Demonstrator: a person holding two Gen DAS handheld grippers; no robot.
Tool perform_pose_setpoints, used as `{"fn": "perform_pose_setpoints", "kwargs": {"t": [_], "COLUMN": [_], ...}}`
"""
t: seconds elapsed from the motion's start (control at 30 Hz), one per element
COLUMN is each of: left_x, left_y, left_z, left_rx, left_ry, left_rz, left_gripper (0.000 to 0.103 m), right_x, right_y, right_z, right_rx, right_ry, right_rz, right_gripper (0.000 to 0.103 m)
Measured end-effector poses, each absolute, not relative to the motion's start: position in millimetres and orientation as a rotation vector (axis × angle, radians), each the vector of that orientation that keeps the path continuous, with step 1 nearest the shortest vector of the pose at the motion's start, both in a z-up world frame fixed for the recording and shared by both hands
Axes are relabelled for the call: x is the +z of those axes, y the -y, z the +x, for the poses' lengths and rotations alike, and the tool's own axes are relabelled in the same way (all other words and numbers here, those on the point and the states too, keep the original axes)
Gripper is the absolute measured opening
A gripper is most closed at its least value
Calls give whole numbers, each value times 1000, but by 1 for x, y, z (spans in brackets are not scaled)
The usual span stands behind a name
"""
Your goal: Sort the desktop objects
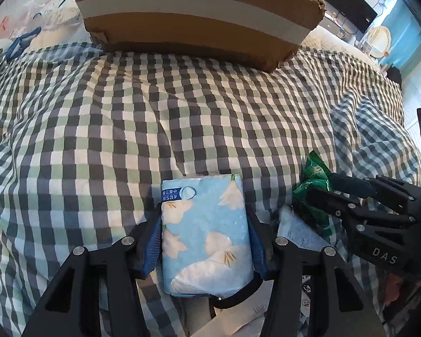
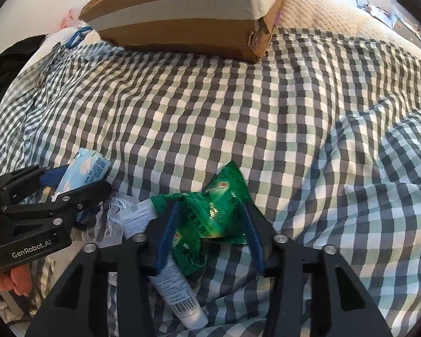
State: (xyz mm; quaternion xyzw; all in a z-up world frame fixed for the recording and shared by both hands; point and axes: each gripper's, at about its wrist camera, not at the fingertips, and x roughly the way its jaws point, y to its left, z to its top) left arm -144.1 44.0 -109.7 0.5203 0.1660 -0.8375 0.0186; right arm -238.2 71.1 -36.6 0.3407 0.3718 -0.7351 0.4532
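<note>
A bed (image 2: 336,25) with a cream quilted mattress is carrying everything, and a rumpled checked cover (image 1: 126,118) in grey, green and white is spreading across most of it. A taped cardboard box (image 1: 193,14) is sitting on the cover at its far side. At the near edge a white tube (image 2: 179,289) is lying on the cover beside crumpled clear plastic (image 2: 109,219).
</note>
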Motion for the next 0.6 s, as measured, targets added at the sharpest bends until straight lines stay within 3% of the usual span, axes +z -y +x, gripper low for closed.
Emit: {"fn": "perform_pose_setpoints", "kwargs": {"t": [0.13,0.27,0.33,0.6], "left_x": [-111,-112,-111,-107], "left_y": [-47,-49,-50,-50], "left_z": [-145,-145,-145,-138], "left_rx": [-2598,-2594,-2592,-2580], "left_ry": [-490,-483,-479,-491], "left_rz": [1616,1612,1610,1604], "left_gripper": [54,54,54,54], "right_x": [-41,-46,-46,-36], "right_y": [-69,-67,-68,-77], "right_z": [-236,-237,-236,-228], "right_rx": [-1806,-1804,-1814,-1828], "right_ry": [-943,-955,-962,-940], "right_rz": [833,831,820,743], "right_gripper": [60,61,52,38]}}
